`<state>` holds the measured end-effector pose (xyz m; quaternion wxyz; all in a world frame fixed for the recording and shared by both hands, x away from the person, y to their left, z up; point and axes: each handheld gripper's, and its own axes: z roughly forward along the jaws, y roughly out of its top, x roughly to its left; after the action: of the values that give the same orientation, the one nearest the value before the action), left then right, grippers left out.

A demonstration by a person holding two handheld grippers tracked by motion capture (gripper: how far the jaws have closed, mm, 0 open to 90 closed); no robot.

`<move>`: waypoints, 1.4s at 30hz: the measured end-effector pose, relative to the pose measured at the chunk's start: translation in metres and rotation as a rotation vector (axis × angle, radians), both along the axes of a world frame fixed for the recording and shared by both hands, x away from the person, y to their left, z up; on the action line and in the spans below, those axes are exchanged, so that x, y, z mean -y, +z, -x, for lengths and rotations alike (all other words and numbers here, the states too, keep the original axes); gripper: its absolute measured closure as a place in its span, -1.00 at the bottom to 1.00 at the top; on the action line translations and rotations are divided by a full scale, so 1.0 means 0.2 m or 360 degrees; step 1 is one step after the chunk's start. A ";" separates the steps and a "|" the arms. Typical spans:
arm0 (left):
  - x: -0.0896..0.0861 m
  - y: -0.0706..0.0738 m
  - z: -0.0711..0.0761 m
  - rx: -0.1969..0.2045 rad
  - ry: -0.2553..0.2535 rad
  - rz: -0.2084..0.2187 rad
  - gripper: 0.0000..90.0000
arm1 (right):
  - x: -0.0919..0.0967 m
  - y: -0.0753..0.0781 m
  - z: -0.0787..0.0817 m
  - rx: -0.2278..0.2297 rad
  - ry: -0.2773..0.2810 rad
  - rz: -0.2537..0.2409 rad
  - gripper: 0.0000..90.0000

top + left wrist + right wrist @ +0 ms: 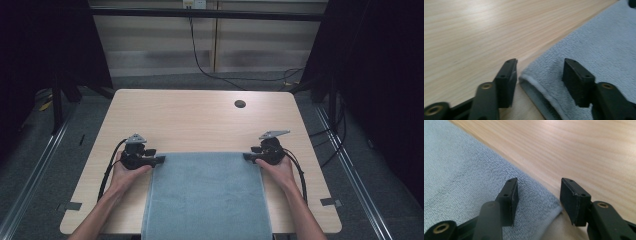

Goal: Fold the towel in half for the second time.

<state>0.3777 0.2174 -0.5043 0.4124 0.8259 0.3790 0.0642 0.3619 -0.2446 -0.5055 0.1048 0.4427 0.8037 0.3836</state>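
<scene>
Now I have the left gripper [161, 159] and the right gripper [246, 156] open astride the far corners of the grey towel [207, 195] lying on the table [200, 120], gripping nothing, so next I should close both.

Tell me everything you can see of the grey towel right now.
The grey towel looks like soft terry cloth with a hemmed edge. It lies flat and smooth on the wooden table, its near end running off the table's front edge. Its far edge is straight. The left tongs stand open astride its far left corner, the right tongs open astride its far right corner; neither pair has closed on the cloth.
</scene>
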 end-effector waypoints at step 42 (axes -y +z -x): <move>-0.04 0.61 -0.17 0.0341 0.0049 0.0466 0.82 | 0.04 0.68 -0.15 0.0357 0.0014 -0.0416 0.92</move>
<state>0.4110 0.2249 -0.3824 0.5653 0.7395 0.3508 0.1024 0.3928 -0.2521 -0.3701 0.1337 0.4035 0.7322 0.5322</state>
